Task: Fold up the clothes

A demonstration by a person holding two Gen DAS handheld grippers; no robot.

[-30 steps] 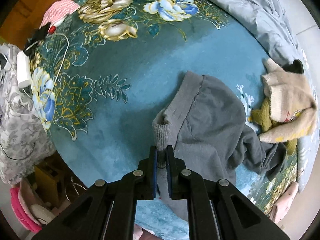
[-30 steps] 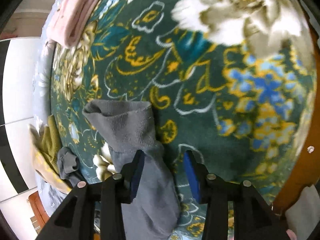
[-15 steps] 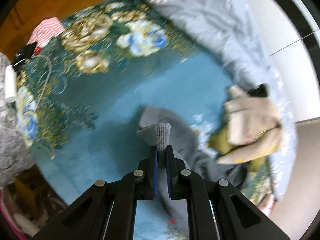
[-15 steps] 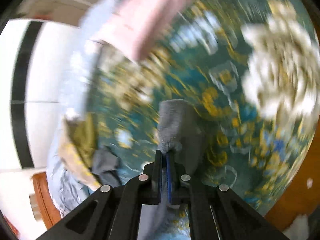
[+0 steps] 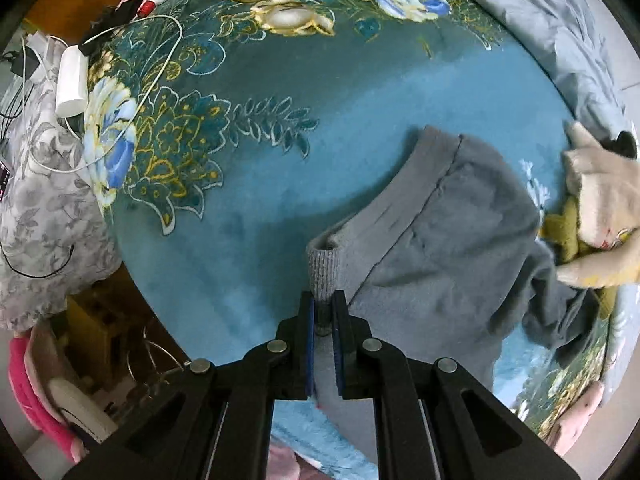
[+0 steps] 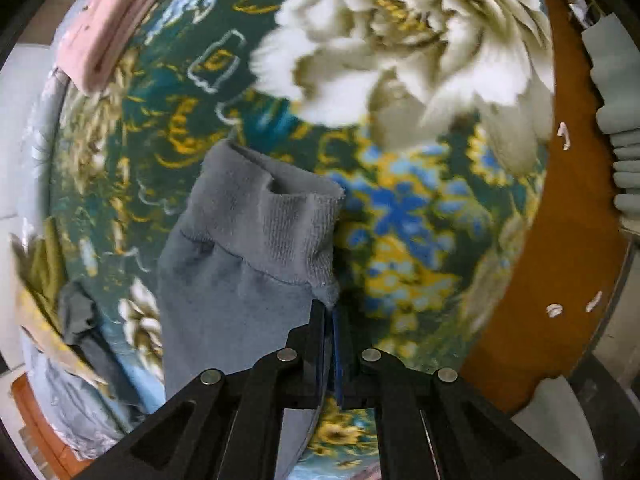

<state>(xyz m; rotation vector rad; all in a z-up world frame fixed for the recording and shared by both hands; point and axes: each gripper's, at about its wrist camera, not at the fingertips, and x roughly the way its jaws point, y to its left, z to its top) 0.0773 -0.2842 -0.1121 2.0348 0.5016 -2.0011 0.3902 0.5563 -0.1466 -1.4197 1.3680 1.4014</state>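
Both claws, left claw and right claw, pinching grey garment cuffs.

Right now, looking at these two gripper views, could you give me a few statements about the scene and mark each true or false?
1. The left gripper is shut on the grey garment. True.
2. The right gripper is wide open. False: it pinches the garment's ribbed cuff.
3. The blanket is plain red. False: teal with flowers.
4. A cream and yellow garment lies beside the grey one. True.
5. A white cable lies on the blanket. True.
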